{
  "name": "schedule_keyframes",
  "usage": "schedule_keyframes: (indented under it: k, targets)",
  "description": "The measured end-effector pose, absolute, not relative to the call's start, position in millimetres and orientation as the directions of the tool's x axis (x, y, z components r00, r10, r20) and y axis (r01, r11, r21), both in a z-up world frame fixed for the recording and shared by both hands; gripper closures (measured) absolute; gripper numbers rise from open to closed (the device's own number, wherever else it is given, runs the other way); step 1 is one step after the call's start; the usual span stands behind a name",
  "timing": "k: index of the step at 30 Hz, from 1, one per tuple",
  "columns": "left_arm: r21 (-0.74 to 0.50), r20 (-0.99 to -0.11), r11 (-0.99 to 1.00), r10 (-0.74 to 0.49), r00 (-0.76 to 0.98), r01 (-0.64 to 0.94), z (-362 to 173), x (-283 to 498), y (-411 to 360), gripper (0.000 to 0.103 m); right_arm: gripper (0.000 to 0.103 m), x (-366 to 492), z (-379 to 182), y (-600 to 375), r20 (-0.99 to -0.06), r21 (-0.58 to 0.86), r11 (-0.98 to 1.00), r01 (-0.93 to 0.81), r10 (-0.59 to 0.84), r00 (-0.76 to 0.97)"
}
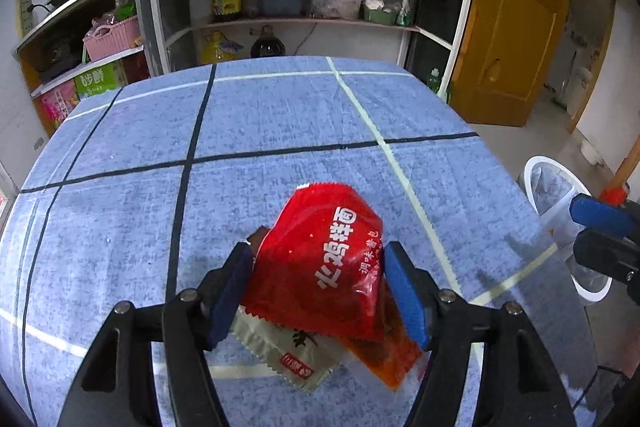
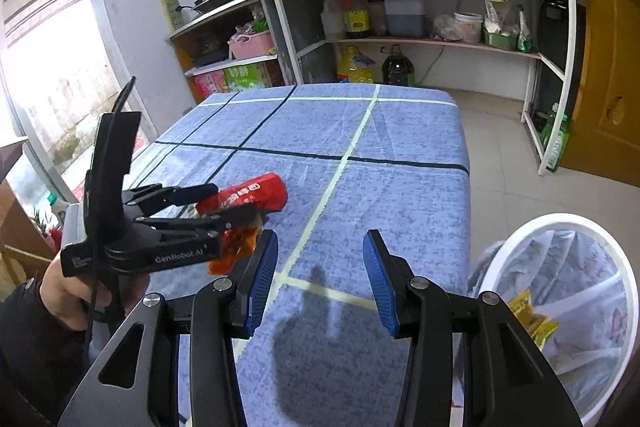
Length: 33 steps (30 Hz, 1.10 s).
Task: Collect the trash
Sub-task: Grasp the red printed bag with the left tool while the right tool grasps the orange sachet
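Left wrist view: left gripper (image 1: 318, 291) is straddling a red packet (image 1: 320, 267) with its jaws wide, a beige packet (image 1: 280, 351) and an orange one (image 1: 384, 355) lying under it near the table's (image 1: 280, 115) near edge. Right gripper (image 2: 320, 283) is hovering half-open and empty over the table's right edge, the white bin (image 2: 560, 223) standing just beside that edge.

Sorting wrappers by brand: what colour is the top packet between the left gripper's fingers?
Red with white lettering; the packet shows best in the left wrist view.
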<state>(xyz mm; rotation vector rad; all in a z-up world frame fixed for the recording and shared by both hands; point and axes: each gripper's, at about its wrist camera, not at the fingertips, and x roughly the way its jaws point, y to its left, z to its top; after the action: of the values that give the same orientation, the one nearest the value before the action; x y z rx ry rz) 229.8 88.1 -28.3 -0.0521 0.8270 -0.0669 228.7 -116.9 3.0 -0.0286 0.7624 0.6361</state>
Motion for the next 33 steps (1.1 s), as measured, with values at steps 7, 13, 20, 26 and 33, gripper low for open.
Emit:
schedule_keyframes:
  k: [7, 13, 20, 26, 33]
  targets:
    - [-0.103, -0.725, 0.994, -0.107, 0.681, 0.046, -27, 219, 92, 0.079, 0.058, 228, 1, -107, -0.66, 0.198, 0.803, -0.562, 0.533, 0.529]
    - [-0.186, -0.677, 0.982, -0.151, 0.721, 0.031, -9, 202, 109, 0.086, 0.058, 228, 0, -100, -0.664, 0.2, 0.795, -0.572, 0.539, 0.518]
    - [-0.296, -0.604, 0.955, -0.203, 0.77, 0.02, 14, 173, 138, 0.087, 0.058, 225, -11, -75, -0.691, 0.191, 0.757, -0.625, 0.556, 0.462]
    - [-0.33, -0.583, 0.944, -0.192, 0.79, -0.014, 16, 155, 158, 0.087, 0.05, 221, -32, -40, -0.741, 0.16, 0.692, -0.704, 0.555, 0.377]
    - [-0.344, -0.57, 0.939, -0.187, 0.8, -0.025, 15, 139, 172, 0.087, 0.048, 219, -49, -11, -0.774, 0.087, 0.658, -0.748, 0.517, 0.365]
